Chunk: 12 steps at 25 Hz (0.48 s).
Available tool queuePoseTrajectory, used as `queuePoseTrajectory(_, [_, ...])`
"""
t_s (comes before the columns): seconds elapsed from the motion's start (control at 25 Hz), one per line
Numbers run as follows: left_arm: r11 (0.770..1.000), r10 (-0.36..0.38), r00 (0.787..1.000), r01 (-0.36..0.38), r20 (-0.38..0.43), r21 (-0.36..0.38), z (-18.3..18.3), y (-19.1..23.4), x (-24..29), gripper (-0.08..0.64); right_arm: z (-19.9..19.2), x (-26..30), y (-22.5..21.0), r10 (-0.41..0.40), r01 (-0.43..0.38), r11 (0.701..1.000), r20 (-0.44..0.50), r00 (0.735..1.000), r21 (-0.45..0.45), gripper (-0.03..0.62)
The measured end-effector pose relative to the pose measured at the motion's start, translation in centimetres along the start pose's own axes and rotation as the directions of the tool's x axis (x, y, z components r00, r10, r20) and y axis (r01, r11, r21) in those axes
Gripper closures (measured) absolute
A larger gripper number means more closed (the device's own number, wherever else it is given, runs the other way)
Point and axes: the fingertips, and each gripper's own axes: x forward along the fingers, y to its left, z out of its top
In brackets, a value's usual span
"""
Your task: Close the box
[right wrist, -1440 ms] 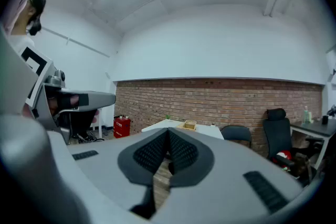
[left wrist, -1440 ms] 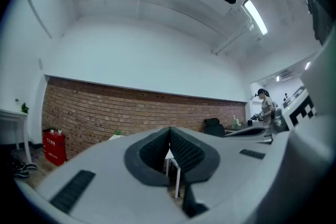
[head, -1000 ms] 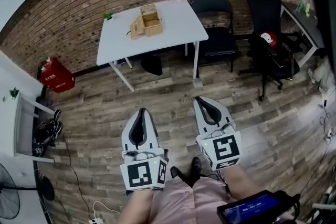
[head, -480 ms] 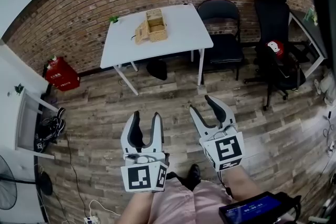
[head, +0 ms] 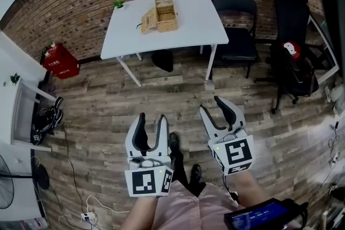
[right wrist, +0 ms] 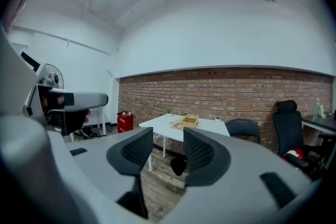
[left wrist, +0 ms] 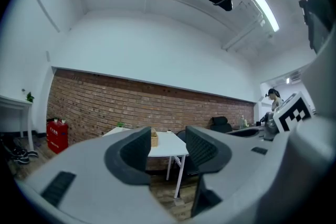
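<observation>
A small wooden box [head: 166,9] stands on a white table [head: 188,29] by the brick wall, its lid [head: 145,20] swung open to the left. Both grippers are far from it, held over the wooden floor. My left gripper [head: 151,117] is open; its jaws have just been opening and nothing is between them. My right gripper [head: 212,105] is open too; its jaws opened and then narrowed a little, with nothing between them. In the left gripper view the box [left wrist: 154,138] shows between the jaws, far off. The right gripper view has the box [right wrist: 189,121] on the table [right wrist: 168,124].
A black folding chair [head: 237,19] stands right of the table, with an office chair [head: 294,51] further right. A red extinguisher case [head: 58,59] sits by the wall at left. A white shelf [head: 19,116], shoes [head: 46,121] and floor cables [head: 91,213] lie at left.
Both grippers went from shut to open. The table and box sit slightly further right and larger in the head view as the person steps nearer; a foot now shows between the grippers.
</observation>
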Motion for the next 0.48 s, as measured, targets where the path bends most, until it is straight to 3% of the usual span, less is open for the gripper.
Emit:
queuePoseTrajectory(0.24, [1.000,-0.012,1.000,0.012,-0.022,-0.027,-1.4,3.5,6.5,0.353,-0.2,6.8,-1.5,-0.001,0.001,1.000,-0.016,1.000,0.001,0.411])
queuePoseTrajectory(0.48, [0.999,-0.049,0.999,0.048,-0.008,-0.021,-0.3,7.2,13.7,0.354,1.9,14.4,-2.8,-0.019,0.019,1.000,-0.014,1.000,-0.007,0.420])
